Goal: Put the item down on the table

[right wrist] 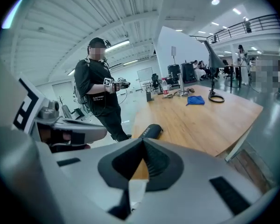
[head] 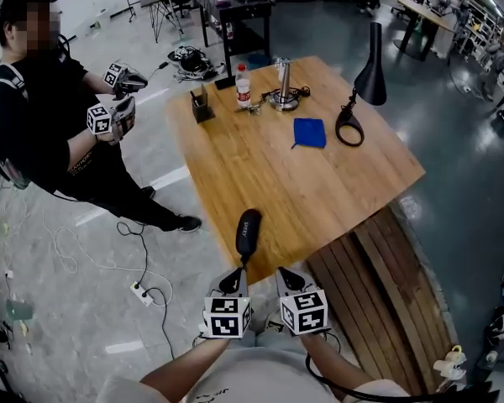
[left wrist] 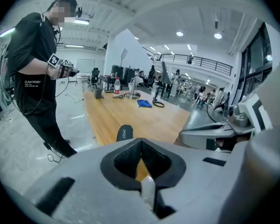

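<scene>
Black case (head: 249, 232), perhaps a pouch, is lying at the bench (head: 319, 183) near edge. Left gripper (head: 233, 282) and right gripper (head: 289, 277) are both sitting pressed together, empty.

The black case (head: 248, 232) at six o'clock on the table (head: 302, 183) bears white letters like SHEKY; the bystander's shirt (left wrist: 30, 55) reads CLAW MONEY.
</scene>
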Available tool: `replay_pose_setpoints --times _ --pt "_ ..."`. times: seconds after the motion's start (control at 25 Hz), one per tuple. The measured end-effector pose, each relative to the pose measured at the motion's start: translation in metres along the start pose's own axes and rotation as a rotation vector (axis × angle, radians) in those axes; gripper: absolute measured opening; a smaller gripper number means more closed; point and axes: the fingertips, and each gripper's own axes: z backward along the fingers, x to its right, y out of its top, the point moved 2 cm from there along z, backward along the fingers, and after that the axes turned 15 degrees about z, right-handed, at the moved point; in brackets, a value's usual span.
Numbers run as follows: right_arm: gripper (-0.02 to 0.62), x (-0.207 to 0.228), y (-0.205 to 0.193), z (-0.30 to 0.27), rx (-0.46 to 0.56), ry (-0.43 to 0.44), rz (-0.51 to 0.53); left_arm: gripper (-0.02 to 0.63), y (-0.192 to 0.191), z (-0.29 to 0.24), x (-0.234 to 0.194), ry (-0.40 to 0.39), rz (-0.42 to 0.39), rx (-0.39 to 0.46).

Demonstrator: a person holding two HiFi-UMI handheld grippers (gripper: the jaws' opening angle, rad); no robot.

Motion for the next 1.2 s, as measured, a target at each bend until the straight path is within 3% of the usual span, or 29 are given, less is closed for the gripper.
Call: replay_pose_setpoints --times 0.28,0.64,1.2 --pt "0.002 -0.025 -0.010 0.029 -0.050 0.023 -0.048 0.006 -0.015 0.037 -0.007 0.040 0.062 0.007" --pt "0.002 -0.026 0.000 0.044 -0.026 -0.010 -0.032 0.006 -0.016 0.053 -0.005 0.040 0.028 0.043" --pt "0.002 -0.042 0.006 0.045 -0.014 0.018 0.001 0.006 -0.015 0.063 -0.004 0.030 0.040 0.057"
